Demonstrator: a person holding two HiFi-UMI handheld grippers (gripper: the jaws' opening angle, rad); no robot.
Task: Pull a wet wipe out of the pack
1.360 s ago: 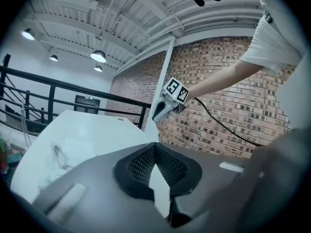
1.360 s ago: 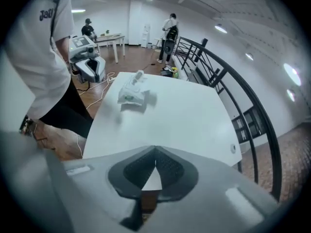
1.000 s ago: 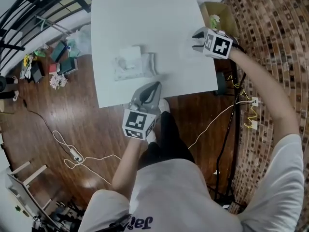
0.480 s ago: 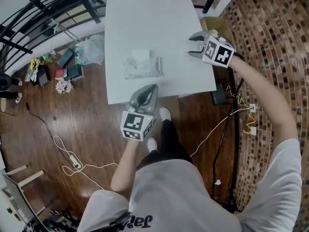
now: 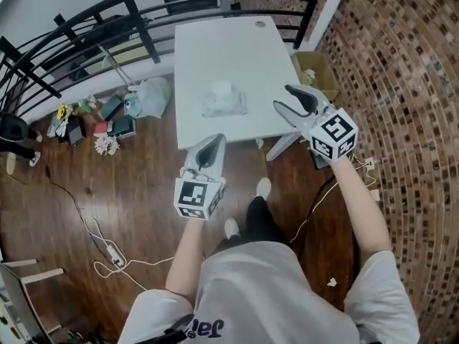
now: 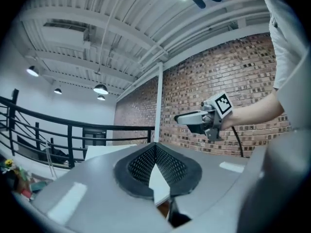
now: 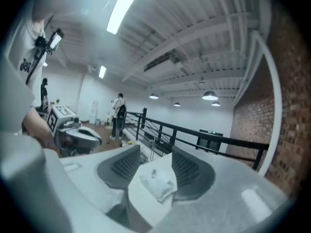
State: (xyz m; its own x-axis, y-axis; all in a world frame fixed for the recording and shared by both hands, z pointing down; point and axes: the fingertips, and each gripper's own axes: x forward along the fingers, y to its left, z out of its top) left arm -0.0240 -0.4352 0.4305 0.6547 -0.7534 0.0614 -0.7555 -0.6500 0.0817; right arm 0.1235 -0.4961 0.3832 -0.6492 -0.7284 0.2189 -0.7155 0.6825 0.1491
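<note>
- Left gripper (image 5: 209, 147): fingers clenched, empty.
- Right gripper (image 5: 290, 100): fingers just opened, released, empty.
- Pack (image 5: 224, 104) lies on the desk (image 5: 229, 49), long axis across, ahead of both and well apart; neither looks clearly nearer.

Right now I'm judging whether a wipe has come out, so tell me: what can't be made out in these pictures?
- Wet wipe pack: head view, too small to tell whether its flap is open or the white lump at its far edge is a wipe; right gripper view, blurred.
- Left gripper view: no pack seen; the left gripper covers most of the table.
- Cardboard box contents: head view, too small.
</note>
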